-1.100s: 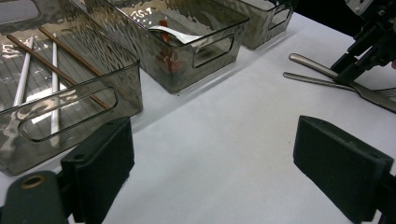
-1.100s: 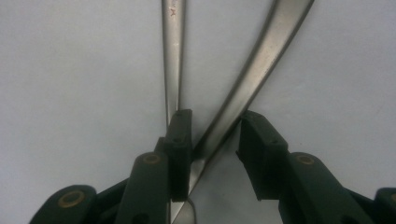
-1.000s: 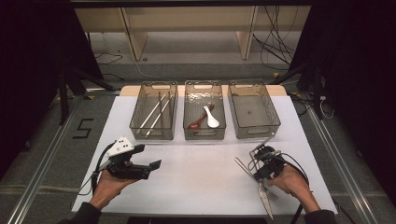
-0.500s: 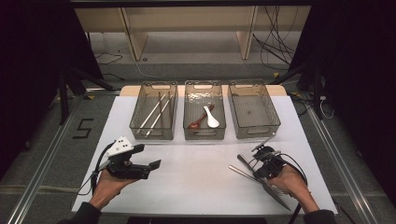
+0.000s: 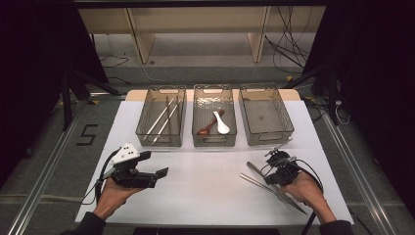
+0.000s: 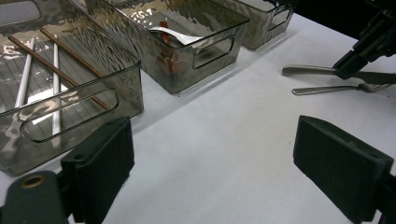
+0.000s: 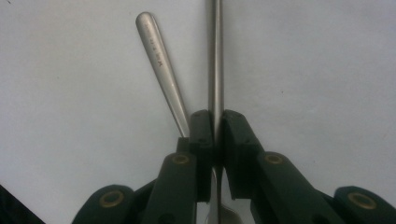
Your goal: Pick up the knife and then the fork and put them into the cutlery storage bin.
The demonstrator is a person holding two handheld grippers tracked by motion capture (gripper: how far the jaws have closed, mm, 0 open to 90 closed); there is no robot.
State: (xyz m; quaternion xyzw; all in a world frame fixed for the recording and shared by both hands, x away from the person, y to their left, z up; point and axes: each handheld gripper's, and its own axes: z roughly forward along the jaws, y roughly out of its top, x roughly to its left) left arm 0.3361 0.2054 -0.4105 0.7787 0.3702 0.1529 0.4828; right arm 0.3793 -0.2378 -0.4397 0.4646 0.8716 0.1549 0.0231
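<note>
Right tool (image 7: 215, 135) clamped on thin fork handle (image 7: 215, 56), long axis running straight out ahead; second handle (image 7: 161, 63) lying just beside on counter (image 5: 205, 186); empty bin (image 5: 266, 117) beyond; left tool (image 6: 215, 172) wide, idle.

The right tool (image 7: 215, 135) is showing matt black plastic pads with brass-coloured rivets, and it is clamping a slim utensil handle (image 7: 215, 56) of brushed, satin grey metal. Beside it, a second metal handle (image 7: 159, 51) is gleaming smoother, with small stamped lettering. The counter (image 5: 205, 181) is looking like matt white paper or sheet, faintly grainy. The three bins (image 5: 214, 139) are shining as smoky, translucent glossy plastic with rippled walls. Inside them, brown wood-like and white chopsticks (image 6: 56, 70) are lying, and a glossy white spoon (image 5: 222, 125) is catching light.
</note>
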